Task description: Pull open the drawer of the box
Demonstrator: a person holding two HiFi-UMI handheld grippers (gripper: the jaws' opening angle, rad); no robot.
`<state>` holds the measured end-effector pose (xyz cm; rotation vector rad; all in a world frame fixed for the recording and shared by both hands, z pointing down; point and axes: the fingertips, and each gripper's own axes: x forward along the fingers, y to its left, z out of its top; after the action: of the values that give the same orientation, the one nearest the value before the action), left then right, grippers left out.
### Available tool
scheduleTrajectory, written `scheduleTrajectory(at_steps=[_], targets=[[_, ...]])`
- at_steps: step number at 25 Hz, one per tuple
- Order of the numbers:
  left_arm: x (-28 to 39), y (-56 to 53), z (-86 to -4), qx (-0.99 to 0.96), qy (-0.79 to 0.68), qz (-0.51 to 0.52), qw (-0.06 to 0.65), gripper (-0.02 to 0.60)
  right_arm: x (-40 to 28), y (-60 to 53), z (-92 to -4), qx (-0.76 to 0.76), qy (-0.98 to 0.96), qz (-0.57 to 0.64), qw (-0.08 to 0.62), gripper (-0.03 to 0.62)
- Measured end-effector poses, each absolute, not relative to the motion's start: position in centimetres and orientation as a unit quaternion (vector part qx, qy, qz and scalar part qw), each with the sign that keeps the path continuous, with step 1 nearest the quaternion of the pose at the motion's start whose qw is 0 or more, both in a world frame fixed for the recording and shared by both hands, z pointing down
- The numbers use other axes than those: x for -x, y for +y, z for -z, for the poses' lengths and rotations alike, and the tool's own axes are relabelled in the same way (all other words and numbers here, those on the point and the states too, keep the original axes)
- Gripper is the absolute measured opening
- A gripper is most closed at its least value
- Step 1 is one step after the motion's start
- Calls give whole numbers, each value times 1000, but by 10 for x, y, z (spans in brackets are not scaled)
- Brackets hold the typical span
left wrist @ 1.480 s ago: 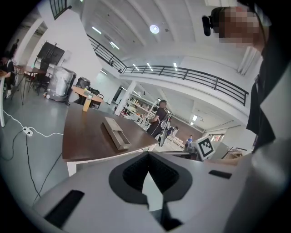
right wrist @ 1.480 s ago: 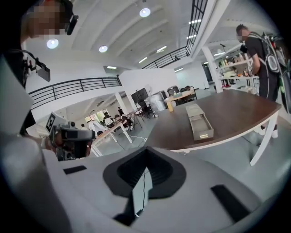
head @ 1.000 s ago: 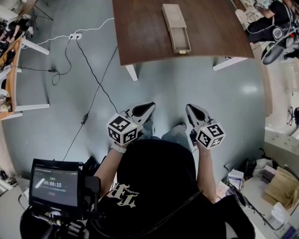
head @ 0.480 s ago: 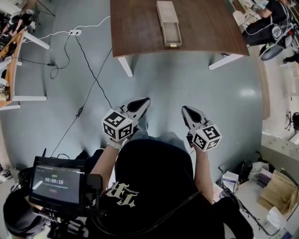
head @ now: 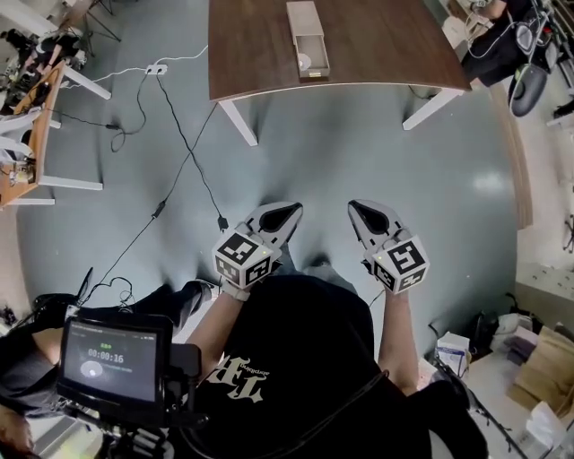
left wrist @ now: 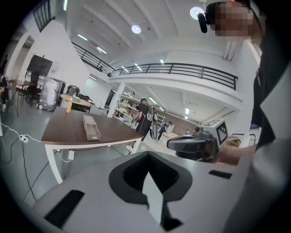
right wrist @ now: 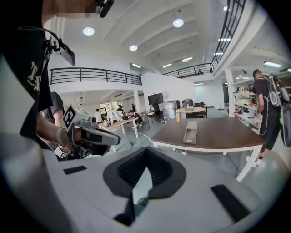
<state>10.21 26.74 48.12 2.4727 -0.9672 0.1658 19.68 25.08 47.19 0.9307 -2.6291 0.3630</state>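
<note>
While the person stood well back from the dark wooden table, the box lay flat on its top near the middle, its long axis running from the table's far side toward the near edge and so toward the person. Its drawer stood pulled out at the near end, pointing at the person, with its front close to the table's near edge. The box was a long, low, tan block with a plain top, and the drawer was an open tray of the same colour and nearly the same width. A small pale round thing lay in the drawer, too small to identify. The left gripper and the right gripper were held side by side just in front of the person's chest, above the grey floor and well apart from the table, both aimed toward it. Each gripper's own view showed its fingers closed together with nothing between them, and showed the other gripper just beside it with the table and box far beyond. Black cables trailed across the floor to the left of the table, and a small screen hung at the person's left side.
</note>
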Motion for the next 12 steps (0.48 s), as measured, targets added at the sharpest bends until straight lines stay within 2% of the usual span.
scheduleTrajectory(at_steps=[12], targets=[[-180,351,-468,-917,-335,-51,210,5,-245,347,-460,-326,-928,-106,143,-12]])
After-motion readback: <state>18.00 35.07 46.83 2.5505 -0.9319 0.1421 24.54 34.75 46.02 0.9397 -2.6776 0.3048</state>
